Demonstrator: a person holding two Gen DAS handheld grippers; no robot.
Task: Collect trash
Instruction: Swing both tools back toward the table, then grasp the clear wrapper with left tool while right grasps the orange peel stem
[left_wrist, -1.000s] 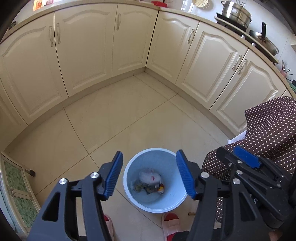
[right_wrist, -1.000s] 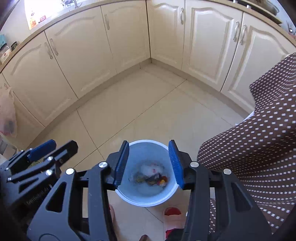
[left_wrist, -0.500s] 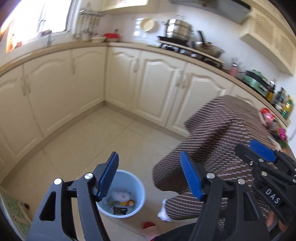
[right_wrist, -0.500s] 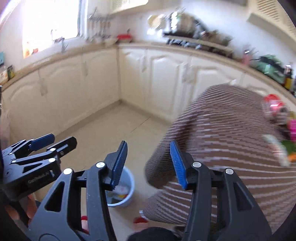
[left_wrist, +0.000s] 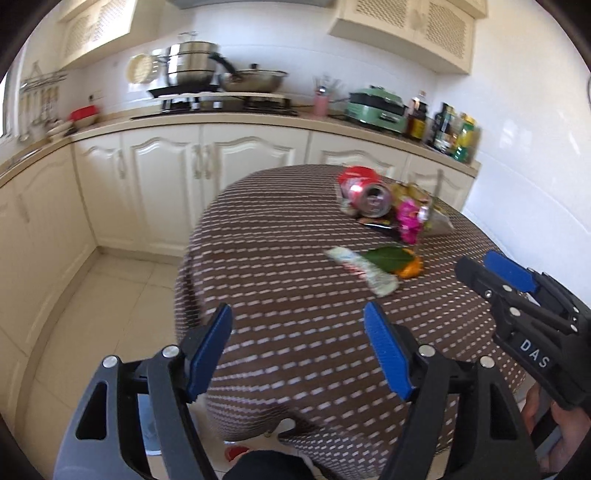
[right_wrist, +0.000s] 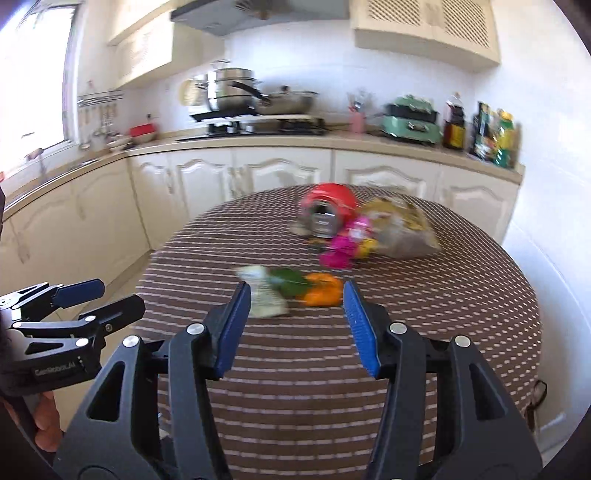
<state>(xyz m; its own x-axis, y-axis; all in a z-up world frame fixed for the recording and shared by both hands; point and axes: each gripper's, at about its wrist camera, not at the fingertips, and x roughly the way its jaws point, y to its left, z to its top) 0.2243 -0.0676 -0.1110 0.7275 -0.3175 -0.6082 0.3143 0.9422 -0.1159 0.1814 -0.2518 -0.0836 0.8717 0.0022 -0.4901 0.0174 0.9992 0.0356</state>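
Observation:
Trash lies on a round table with a brown dotted cloth. A crushed red can, a pink wrapper and a clear snack bag lie at the far side. Nearer lie a crumpled paper wrapper, a green leaf and orange peel. My left gripper is open and empty over the near table edge. My right gripper is open and empty, just short of the wrapper and peel.
Cream cabinets and a counter run behind the table, with pots on a stove, a green appliance and bottles. Tiled floor lies to the left. The right gripper's body shows at the left view's right edge.
Both grippers have swung up from the blue bin on the floor to face the tabletop and its trash. The bin has left both views. Both stay open.

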